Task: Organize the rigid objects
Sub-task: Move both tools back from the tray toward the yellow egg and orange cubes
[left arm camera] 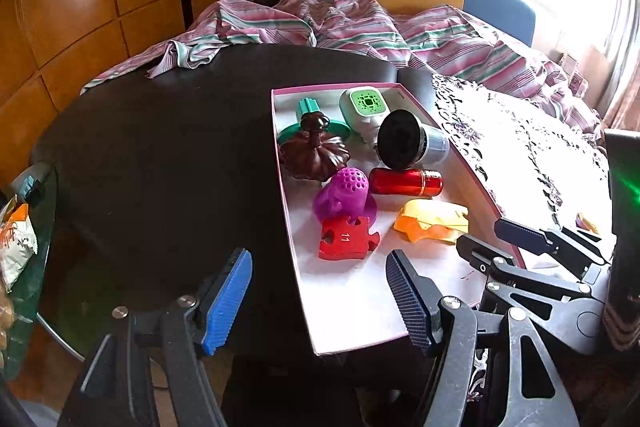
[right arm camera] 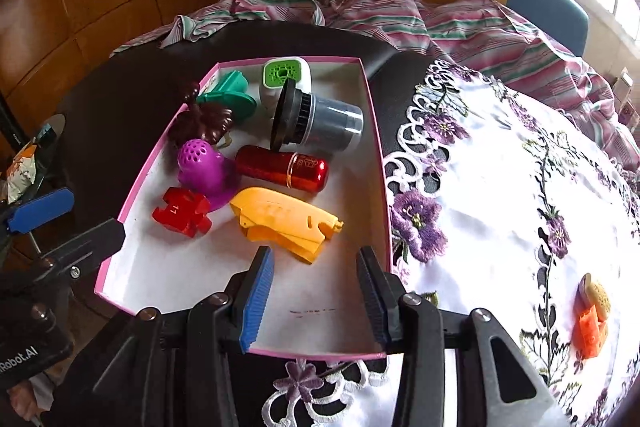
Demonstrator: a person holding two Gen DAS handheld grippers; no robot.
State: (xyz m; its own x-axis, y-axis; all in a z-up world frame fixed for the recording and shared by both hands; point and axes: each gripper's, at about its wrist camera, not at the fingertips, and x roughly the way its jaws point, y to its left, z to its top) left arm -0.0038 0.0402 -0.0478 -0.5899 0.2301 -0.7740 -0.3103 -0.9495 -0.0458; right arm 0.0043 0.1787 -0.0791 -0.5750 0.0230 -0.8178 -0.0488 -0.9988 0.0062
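Note:
A pink-rimmed white box [right arm camera: 376,131] [left arm camera: 298,267] lies on the black table. It holds a teal piece [right arm camera: 232,95], a white-and-green device [right arm camera: 284,77], a black-capped cup [right arm camera: 320,121], a brown flower-shaped lid [right arm camera: 204,123], a purple perforated piece [right arm camera: 200,163], a red cylinder [right arm camera: 280,167], a red puzzle piece [right arm camera: 180,213] and a yellow plastic piece [right arm camera: 280,219]. My right gripper [right arm camera: 316,299] hovers open over the box's bare near end, just short of the yellow piece. At the box's near left edge my left gripper [left arm camera: 318,303] is open and holds nothing. An orange-and-yellow toy [right arm camera: 592,315] lies on the cloth to the right.
A white embroidered cloth [right arm camera: 500,187] with purple flowers covers the right of the black round table [left arm camera: 160,147]. Striped bedding [left arm camera: 360,27] is bunched behind the table, with chair backs beyond it. A snack bag [left arm camera: 16,243] sits on a glass side table at the far left.

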